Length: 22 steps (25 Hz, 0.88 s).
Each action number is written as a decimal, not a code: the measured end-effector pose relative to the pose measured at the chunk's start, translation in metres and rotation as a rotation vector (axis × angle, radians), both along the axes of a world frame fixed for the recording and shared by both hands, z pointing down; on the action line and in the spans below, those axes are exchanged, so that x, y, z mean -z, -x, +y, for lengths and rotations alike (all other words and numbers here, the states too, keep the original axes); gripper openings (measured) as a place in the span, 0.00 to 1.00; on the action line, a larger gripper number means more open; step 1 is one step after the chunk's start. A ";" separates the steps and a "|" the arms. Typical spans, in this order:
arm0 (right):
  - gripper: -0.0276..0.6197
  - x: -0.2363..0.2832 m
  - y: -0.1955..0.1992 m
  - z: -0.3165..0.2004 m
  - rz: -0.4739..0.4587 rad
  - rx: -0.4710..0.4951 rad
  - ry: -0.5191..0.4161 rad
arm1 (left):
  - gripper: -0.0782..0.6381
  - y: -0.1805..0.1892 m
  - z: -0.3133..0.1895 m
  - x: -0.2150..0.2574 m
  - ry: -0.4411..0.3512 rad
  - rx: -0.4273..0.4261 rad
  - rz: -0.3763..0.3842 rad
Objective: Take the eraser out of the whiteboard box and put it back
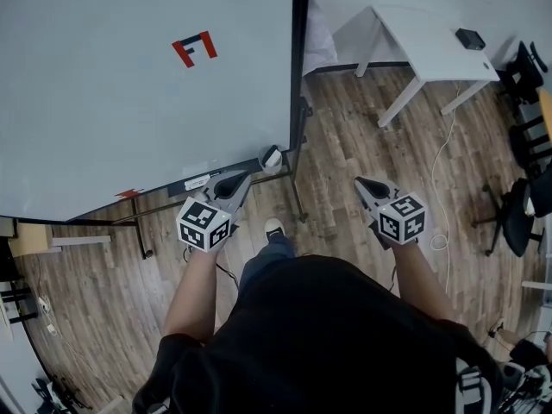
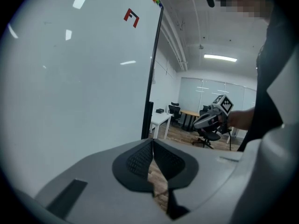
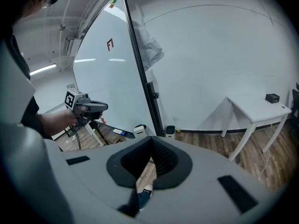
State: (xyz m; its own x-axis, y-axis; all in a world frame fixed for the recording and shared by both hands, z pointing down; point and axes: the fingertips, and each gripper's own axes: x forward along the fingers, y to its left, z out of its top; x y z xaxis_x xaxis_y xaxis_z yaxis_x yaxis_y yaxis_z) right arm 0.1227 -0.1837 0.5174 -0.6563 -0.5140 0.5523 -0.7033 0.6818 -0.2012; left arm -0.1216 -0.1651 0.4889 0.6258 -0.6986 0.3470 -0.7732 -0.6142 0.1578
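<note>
The whiteboard box (image 1: pixel 272 158) hangs at the lower corner of the whiteboard (image 1: pixel 129 93). A dark shape in its mouth is probably the eraser (image 1: pixel 273 153), lying inside. The left gripper (image 1: pixel 235 182) and right gripper (image 1: pixel 369 186) each have jaws together on nothing, and the box lies at about one o'clock from the left one. Judging by this, the task looks either unstarted or already finished. There are one whiteboard, one box, one likely eraser and two grippers.
</note>
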 end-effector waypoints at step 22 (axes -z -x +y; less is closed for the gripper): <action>0.04 -0.035 -0.012 -0.029 0.026 -0.047 0.072 | 0.27 -0.021 -0.061 -0.073 0.143 -0.057 -0.100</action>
State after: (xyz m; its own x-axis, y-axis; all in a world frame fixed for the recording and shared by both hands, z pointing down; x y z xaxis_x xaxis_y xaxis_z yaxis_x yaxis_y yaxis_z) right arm 0.1344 -0.2131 0.5527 -0.6176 -0.5021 0.6053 -0.7396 0.6325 -0.2300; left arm -0.1003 -0.2260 0.5617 0.6202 -0.6021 0.5028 -0.7540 -0.6343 0.1706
